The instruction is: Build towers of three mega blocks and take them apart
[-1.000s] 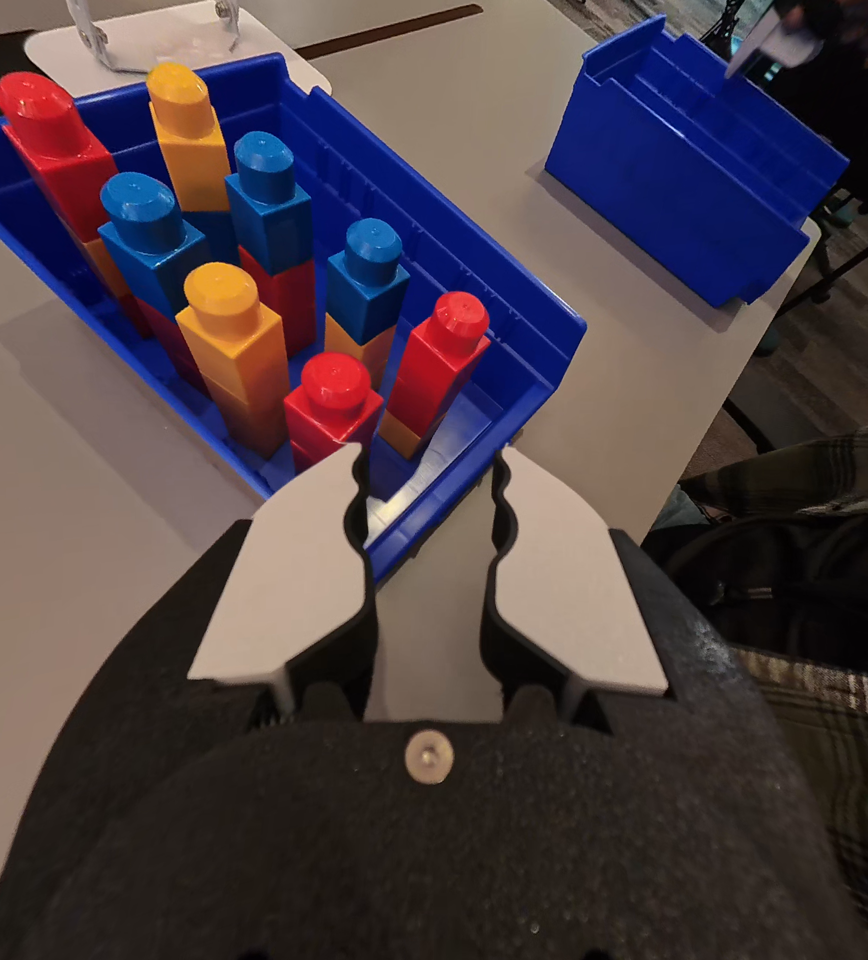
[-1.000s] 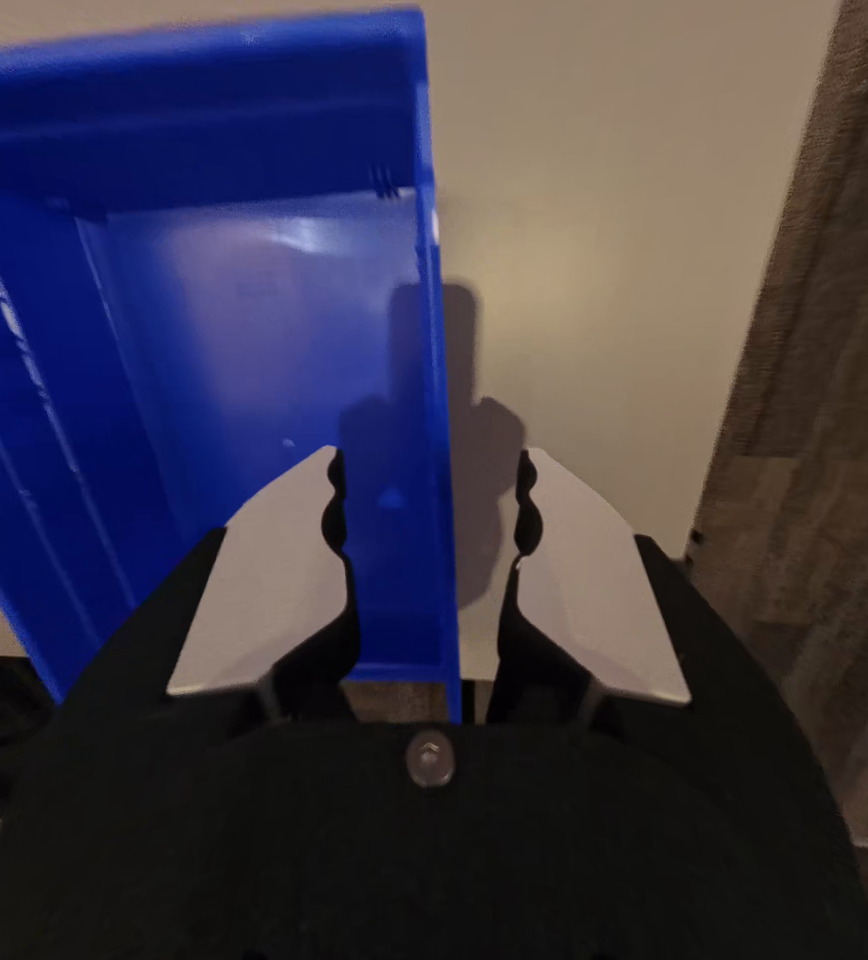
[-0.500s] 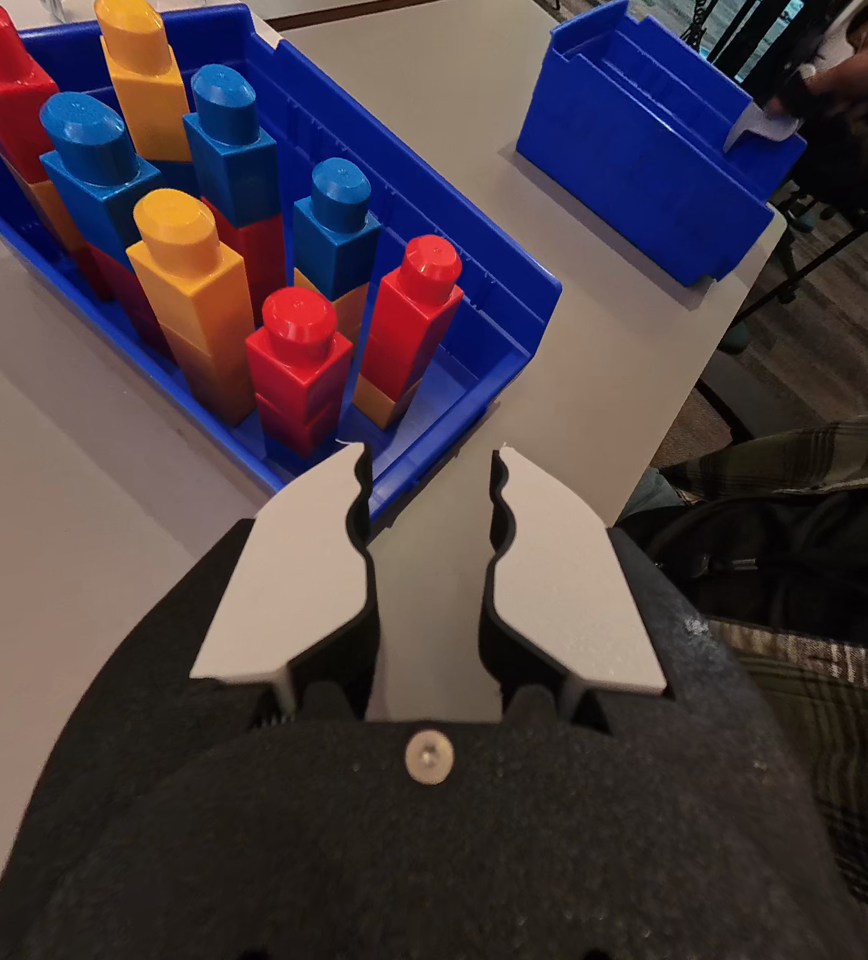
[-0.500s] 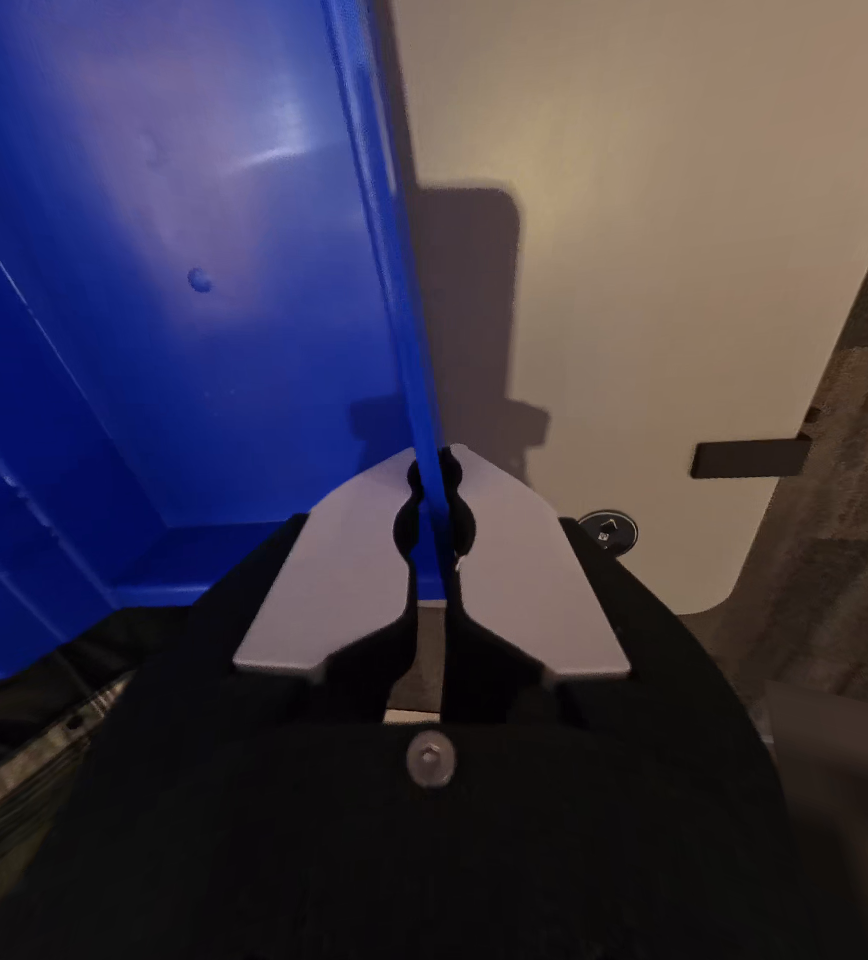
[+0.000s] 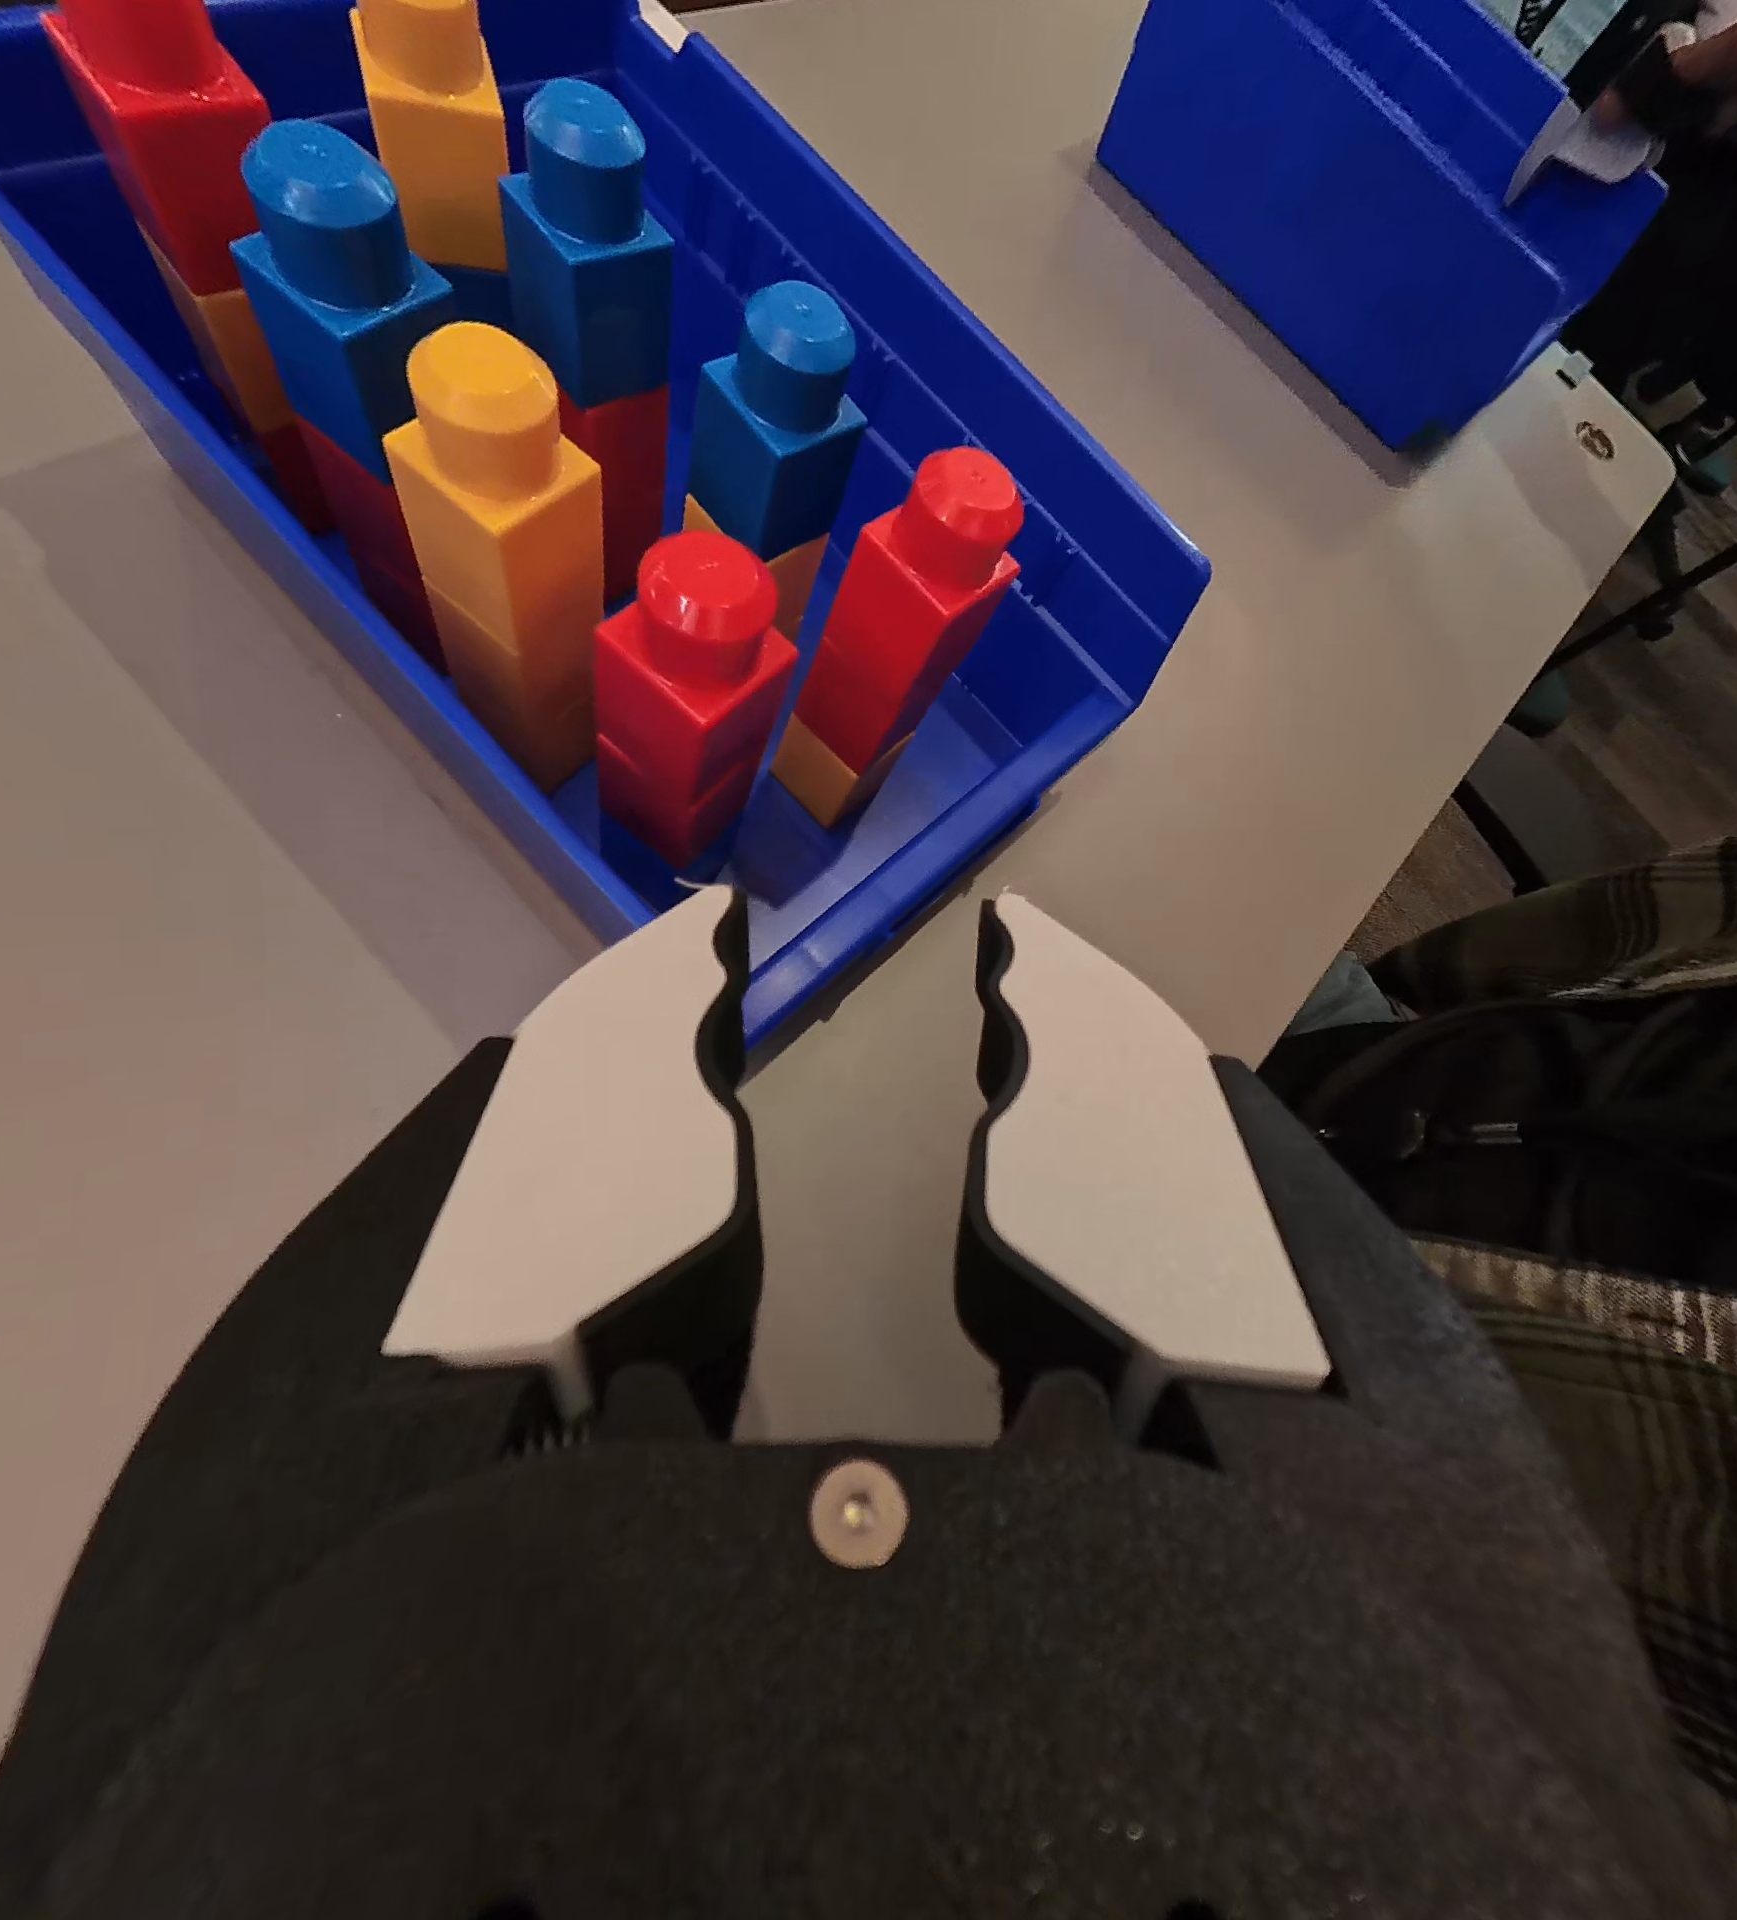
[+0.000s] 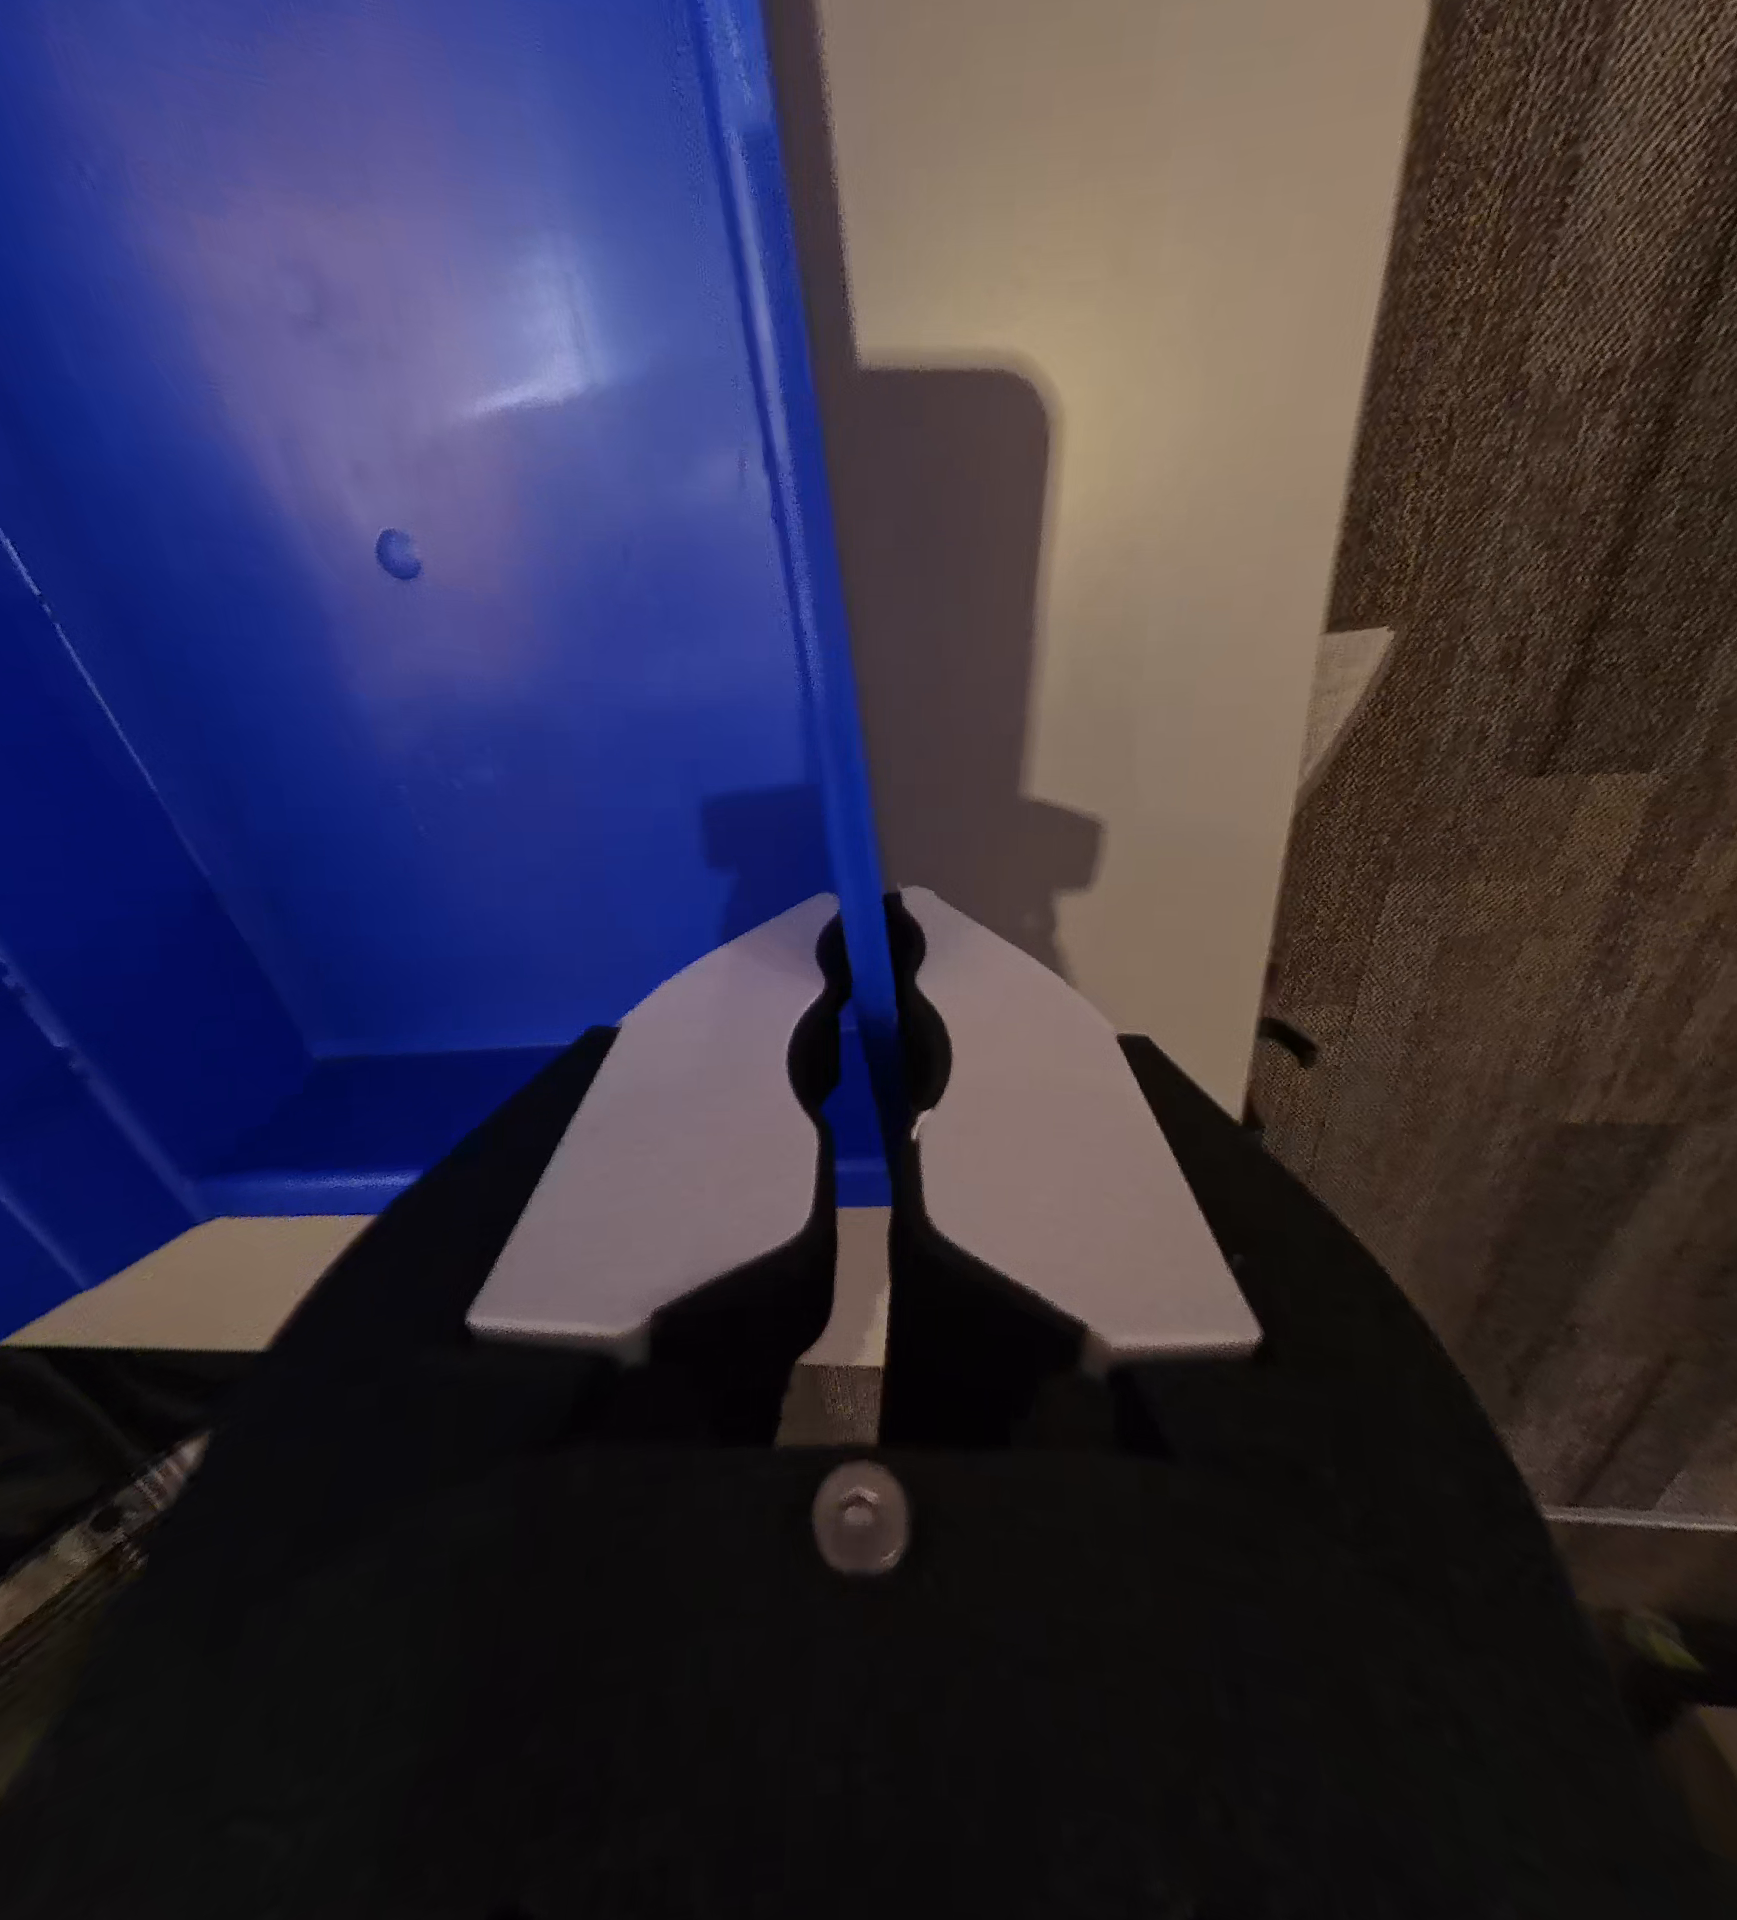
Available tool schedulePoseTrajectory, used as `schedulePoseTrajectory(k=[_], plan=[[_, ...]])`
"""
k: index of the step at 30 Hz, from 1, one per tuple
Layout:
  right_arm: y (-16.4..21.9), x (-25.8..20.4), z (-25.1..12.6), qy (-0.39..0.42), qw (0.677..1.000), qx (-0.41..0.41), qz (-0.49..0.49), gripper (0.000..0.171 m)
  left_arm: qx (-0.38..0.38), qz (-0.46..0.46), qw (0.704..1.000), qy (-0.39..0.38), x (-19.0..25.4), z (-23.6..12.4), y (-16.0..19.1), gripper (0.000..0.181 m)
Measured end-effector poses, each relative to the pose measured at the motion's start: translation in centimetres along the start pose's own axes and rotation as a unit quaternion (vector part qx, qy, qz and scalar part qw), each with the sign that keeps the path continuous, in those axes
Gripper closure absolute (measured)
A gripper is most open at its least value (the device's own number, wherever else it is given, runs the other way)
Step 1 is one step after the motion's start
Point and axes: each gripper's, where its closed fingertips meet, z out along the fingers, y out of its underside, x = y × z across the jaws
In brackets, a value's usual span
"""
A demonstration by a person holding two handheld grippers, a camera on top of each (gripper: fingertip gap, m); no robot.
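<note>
In the left wrist view a blue bin (image 5: 1134, 582) on the grey table holds several upright towers of red, yellow and blue mega blocks, the nearest a red tower (image 5: 692, 696) and a leaning red-over-yellow tower (image 5: 895, 644). My left gripper (image 5: 859, 909) is open and empty, just above the bin's near corner. A second, empty blue bin (image 5: 1311, 197) stands at the far right. My right gripper (image 6: 869, 904) is shut on that bin's thin side wall (image 6: 822, 582); it shows far off in the left wrist view (image 5: 1570, 145).
The grey table (image 5: 168, 883) ends at the right (image 5: 1529, 582), with dark floor and chair legs beyond. A person's plaid sleeve (image 5: 1622, 914) and dark clothing lie at the right. In the right wrist view grey carpet (image 6: 1570, 623) lies beyond the table edge. My hands' fingertips stand some 75 centimetres from each other.
My right gripper closed on the empty bin's side wall and keeps its hold. My left gripper has shifted a little over the full bin's near corner and stayed open.
</note>
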Motion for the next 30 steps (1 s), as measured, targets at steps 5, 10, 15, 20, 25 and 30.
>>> schedulePoseTrajectory(k=[5, 10, 15, 20, 25, 30], plan=[[-0.4, 2.9, -0.3, 0.003, 1.0, 0.0, 0.008, 0.167, -0.004, -0.003, 1.0, -0.01, -0.4, 0.2, -0.7, 0.14], [-0.3, 3.9, -0.4, -0.002, 1.0, -0.004, -0.009, 0.166, -0.003, -0.002, 1.0, -0.012, -0.3, 0.7, -1.3, 0.14], [-0.2, 4.2, -0.5, -0.003, 1.0, -0.007, -0.026, 0.167, -0.002, -0.006, 1.0, -0.013, -0.2, 0.9, -1.4, 0.14], [0.3, 4.6, -0.6, 0.001, 0.999, -0.01, -0.047, 0.166, -0.004, -0.008, 1.0, -0.015, 0.0, 0.8, -1.2, 0.14], [0.8, 4.8, -0.6, -0.002, 0.999, -0.01, -0.052, 0.166, -0.003, -0.005, 1.0, -0.017, 0.3, 0.7, -1.3, 0.14], [1.1, 5.0, -1.0, -0.009, 0.997, 0.006, -0.075, 0.166, 0.003, -0.009, 1.0, -0.02, 0.4, 0.9, -1.6, 0.138]])
